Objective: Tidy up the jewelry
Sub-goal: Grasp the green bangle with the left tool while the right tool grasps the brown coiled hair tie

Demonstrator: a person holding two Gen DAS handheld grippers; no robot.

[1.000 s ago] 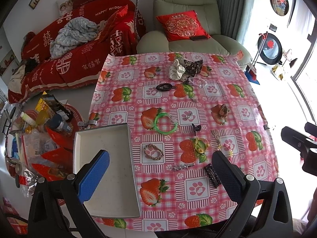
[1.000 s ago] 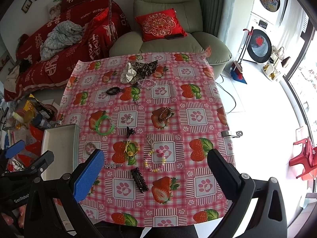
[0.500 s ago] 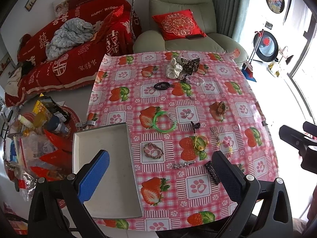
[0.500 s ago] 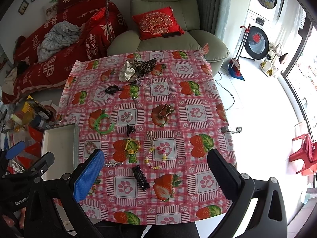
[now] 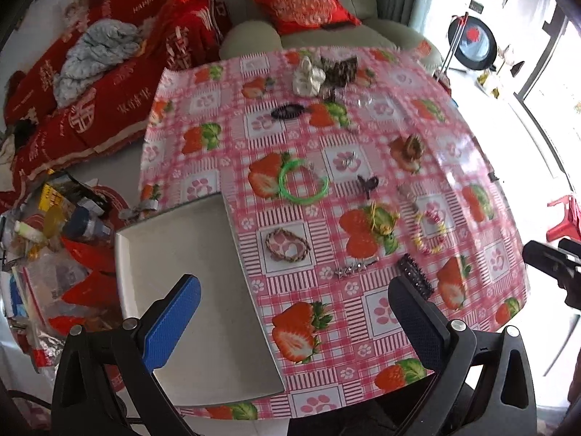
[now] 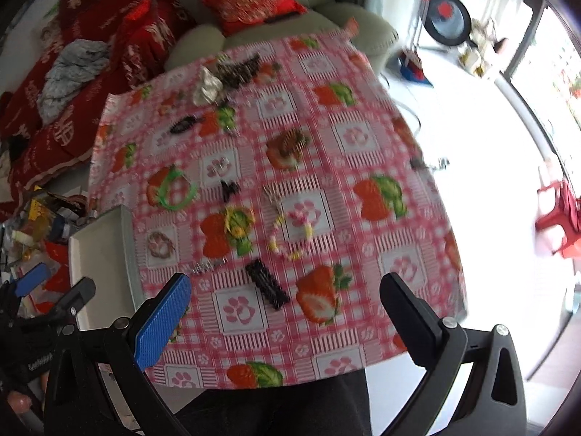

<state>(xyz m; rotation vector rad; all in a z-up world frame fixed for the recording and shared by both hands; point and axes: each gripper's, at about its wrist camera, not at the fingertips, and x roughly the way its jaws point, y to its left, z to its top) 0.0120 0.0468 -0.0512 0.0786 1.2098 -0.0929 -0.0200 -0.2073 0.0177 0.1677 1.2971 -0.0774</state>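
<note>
Jewelry lies scattered on a pink strawberry tablecloth [image 5: 363, 134]. There is a green bangle [image 5: 304, 185], a braided bracelet [image 5: 287, 245], a beaded bracelet [image 5: 430, 231], a black hair clip [image 5: 414, 277], a silver clip [image 5: 354, 269] and a small black claw clip [image 5: 367, 185]. An empty grey tray [image 5: 189, 254] sits at the table's left front. My left gripper [image 5: 290, 312] is open above the tray's right edge. My right gripper [image 6: 287, 312] is open above the near table edge, close over the black hair clip [image 6: 267, 289].
Scrunchies [image 5: 323, 72] lie at the far side of the table. A green armchair with a red cushion [image 5: 305, 3] stands behind it. A red-covered sofa [image 5: 90, 72] and floor clutter [image 5: 47, 225] are to the left. A washing machine [image 5: 472, 41] stands at far right.
Both grippers have moved forward and lower toward the table. The right view is now blurred from motion. Both stay open and empty.
</note>
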